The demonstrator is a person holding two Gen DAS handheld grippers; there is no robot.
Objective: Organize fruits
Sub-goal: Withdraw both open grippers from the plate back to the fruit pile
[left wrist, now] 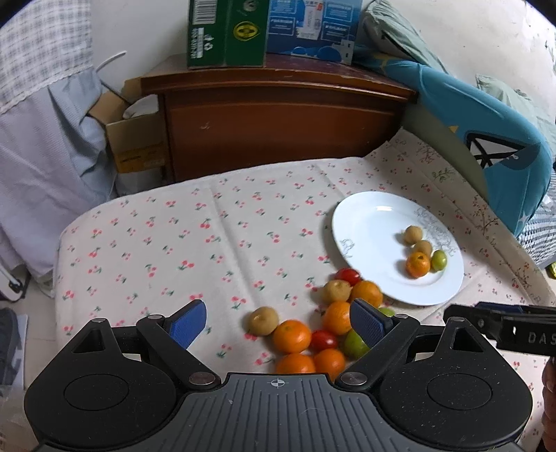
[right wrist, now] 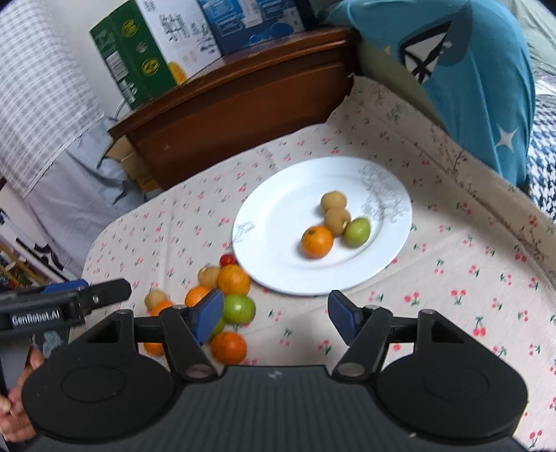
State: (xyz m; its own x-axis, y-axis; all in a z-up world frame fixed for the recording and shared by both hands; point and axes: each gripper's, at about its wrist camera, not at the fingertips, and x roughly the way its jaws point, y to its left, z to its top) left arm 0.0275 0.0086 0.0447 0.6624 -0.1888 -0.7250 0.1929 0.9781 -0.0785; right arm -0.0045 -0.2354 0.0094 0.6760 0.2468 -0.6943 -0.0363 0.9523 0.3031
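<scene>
A white plate (left wrist: 368,222) (right wrist: 278,215) lies on the cherry-print cloth, holding an orange (left wrist: 417,264) (right wrist: 317,241), two tan fruits (left wrist: 413,234) (right wrist: 333,201) and a green fruit (left wrist: 438,260) (right wrist: 357,231). A loose pile of oranges (left wrist: 291,336) (right wrist: 233,279), tan fruits (left wrist: 263,320), red tomatoes (left wrist: 348,276) and green fruits (right wrist: 238,308) sits on the cloth near the plate's front-left rim. My left gripper (left wrist: 278,323) hangs open over the pile, nothing between its pads. My right gripper (right wrist: 276,314) is open over bare cloth, just right of the pile.
A wooden headboard (left wrist: 278,118) with cartons (left wrist: 226,31) on top stands behind the cloth. A blue cushion (left wrist: 486,139) leans at the right. An open cardboard box (left wrist: 135,142) and hanging fabric are at the left. Each gripper shows at the edge of the other's view.
</scene>
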